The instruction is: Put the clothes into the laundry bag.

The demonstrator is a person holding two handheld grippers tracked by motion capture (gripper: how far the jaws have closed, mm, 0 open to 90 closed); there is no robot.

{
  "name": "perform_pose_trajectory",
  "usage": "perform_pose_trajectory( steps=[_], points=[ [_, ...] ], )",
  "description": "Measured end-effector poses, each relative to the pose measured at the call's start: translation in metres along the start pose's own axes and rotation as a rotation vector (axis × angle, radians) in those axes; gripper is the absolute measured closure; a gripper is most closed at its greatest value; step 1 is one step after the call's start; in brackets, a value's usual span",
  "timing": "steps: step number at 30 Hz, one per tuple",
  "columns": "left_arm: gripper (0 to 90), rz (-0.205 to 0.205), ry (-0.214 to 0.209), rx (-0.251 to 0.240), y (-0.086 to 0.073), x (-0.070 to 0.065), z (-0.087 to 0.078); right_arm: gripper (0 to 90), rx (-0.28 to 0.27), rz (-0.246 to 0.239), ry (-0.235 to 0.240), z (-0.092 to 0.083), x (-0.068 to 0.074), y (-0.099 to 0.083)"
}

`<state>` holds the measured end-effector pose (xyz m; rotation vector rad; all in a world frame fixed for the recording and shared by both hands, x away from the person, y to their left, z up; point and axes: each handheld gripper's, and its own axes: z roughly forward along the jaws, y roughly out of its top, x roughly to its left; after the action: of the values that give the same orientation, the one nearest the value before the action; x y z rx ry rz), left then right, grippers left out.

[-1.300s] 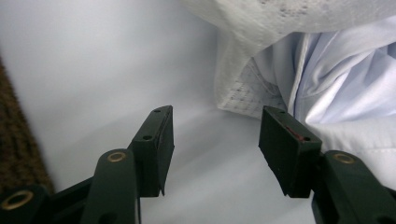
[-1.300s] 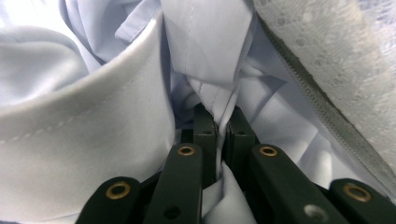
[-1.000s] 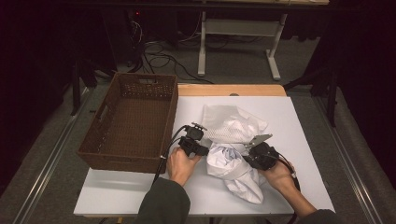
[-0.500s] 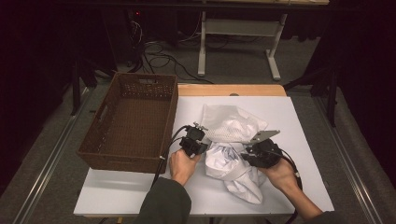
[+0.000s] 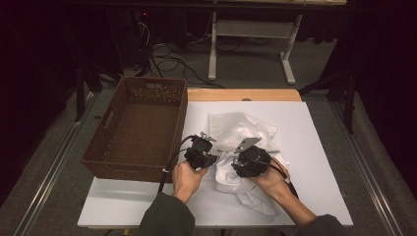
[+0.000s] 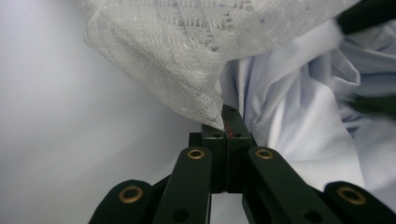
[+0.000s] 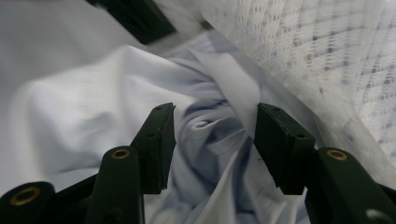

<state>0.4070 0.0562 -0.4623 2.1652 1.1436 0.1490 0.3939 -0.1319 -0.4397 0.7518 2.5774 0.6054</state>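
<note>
From the high view, a heap of white cloth lay in the middle of the white bench [image 5: 314, 128], beside an empty brown wicker basket [image 5: 137, 130] standing at the left. The left gripper [image 5: 200, 150] sat at the heap's left edge and the right gripper [image 5: 251, 160] over its near middle, each in a hand. Nothing was in the basket, so if the cloth was meant to go there, that step was, by my reading, wholly undone.

In the left gripper view, the jaws of the left gripper [image 6: 227, 122] were together, clamped on the corner of a white lace cloth [image 6: 187, 56], which hung up and away from them; a plain pale-blue cloth [image 6: 303, 135] lay just beside it on the bench.

In the right gripper view, the jaws of the right gripper [image 7: 215, 135] had just been opening and stood apart, pressing on nothing; the crumpled pale-blue cloth [image 7: 205, 135] lay between and beyond them, the lace cloth [image 7: 327, 51] draped over it at the upper right. One cloth was gripped; sorting or moving them seemed barely begun.
</note>
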Motion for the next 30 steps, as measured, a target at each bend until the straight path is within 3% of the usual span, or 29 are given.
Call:
perform_pose_trajectory(
  steps=[1, 3, 6, 9, 12, 15, 21, 30],
  points=[
    [89.7, 0.002, 0.001, -0.001, -0.002, -0.001, -0.002, 51.6, 0.022, -0.002, -0.019, 0.006, -0.001, 0.002],
    [89.8, 0.003, -0.004, -0.002, -0.005, 0.000, -0.004, 65.5, 0.044, 0.021, -0.016, 0.015, -0.006, 0.005],
    [89.8, -0.001, -0.010, 0.001, -0.012, 0.004, -0.008, 78.9, 0.058, 0.035, -0.046, 0.023, -0.017, 0.008],
    [89.9, -0.007, -0.020, -0.001, -0.017, 0.007, -0.011, 84.4, 0.074, 0.053, -0.102, 0.031, -0.028, 0.009],
    [89.8, 0.016, -0.019, 0.008, -0.020, 0.004, -0.008, 84.9, 0.080, 0.092, -0.115, 0.039, -0.036, 0.008],
    [89.8, 0.037, -0.021, 0.011, -0.022, 0.002, -0.003, 81.5, 0.075, 0.087, -0.099, 0.040, -0.034, 0.009],
    [89.8, 0.039, -0.053, -0.007, -0.027, 0.004, 0.001, 64.3, 0.034, 0.096, 0.001, 0.020, -0.027, 0.005],
    [89.5, 0.009, -0.057, -0.034, -0.030, 0.009, 0.000, 43.5, -0.020, 0.032, 0.042, -0.013, 0.009, 0.005]
  ],
)
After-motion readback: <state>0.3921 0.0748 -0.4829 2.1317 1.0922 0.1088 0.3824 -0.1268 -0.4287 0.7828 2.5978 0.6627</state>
